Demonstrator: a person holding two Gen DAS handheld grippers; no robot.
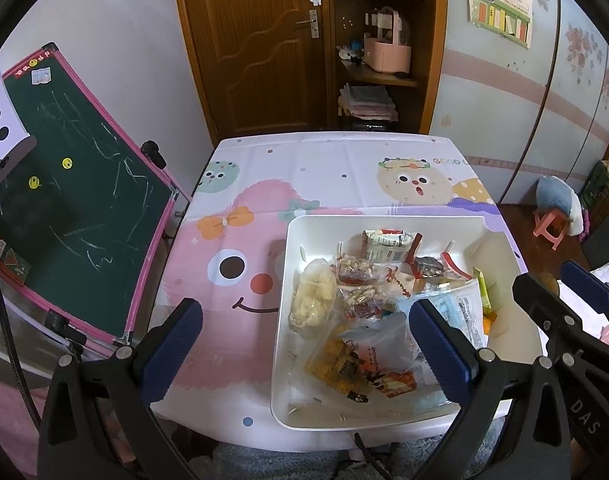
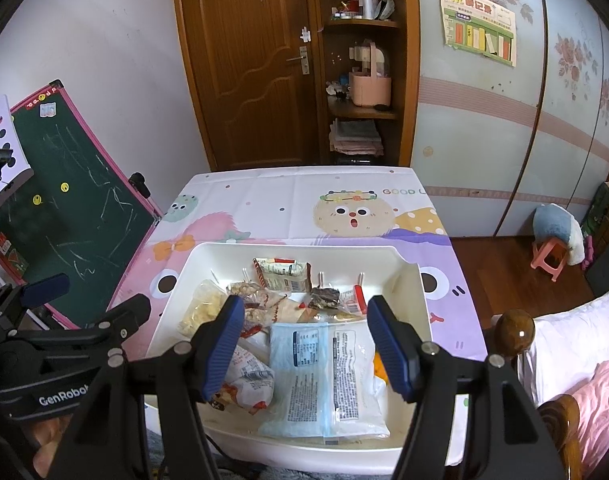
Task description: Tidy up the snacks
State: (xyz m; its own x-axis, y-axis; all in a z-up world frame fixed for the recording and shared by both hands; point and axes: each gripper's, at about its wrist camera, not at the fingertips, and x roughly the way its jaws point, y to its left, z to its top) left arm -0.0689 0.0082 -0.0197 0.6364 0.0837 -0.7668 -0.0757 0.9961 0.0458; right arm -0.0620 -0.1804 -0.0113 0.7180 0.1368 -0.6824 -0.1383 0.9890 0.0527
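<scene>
At the far left a green chalkboard (image 1: 76,184) with a pink frame leaned beside the desk (image 1: 328,168), whose cartoon-printed cloth showed a pink smiling creature. The left tool (image 1: 304,344) hung above the desk's near edge with its blue-padded jaws spread wide and nothing between them, one pad over the pink cloth, the other over the white bin (image 1: 290,264). That bin sat on the desk's near right part and held the snacks loose in a heap: a pale yellow bag of crisps (image 1: 310,300) against its left wall, packets of mixed nuts (image 1: 354,272) next to it, a cream wrapped bar (image 1: 386,244) toward the far wall, and a large blue-and-white packet (image 2: 324,376) lying flat near the front. The right tool (image 2: 308,348) hovered over that packet, jaws parted and gripping nothing. Further right stood a small pink stool (image 2: 548,260) on the wooden floor.
</scene>
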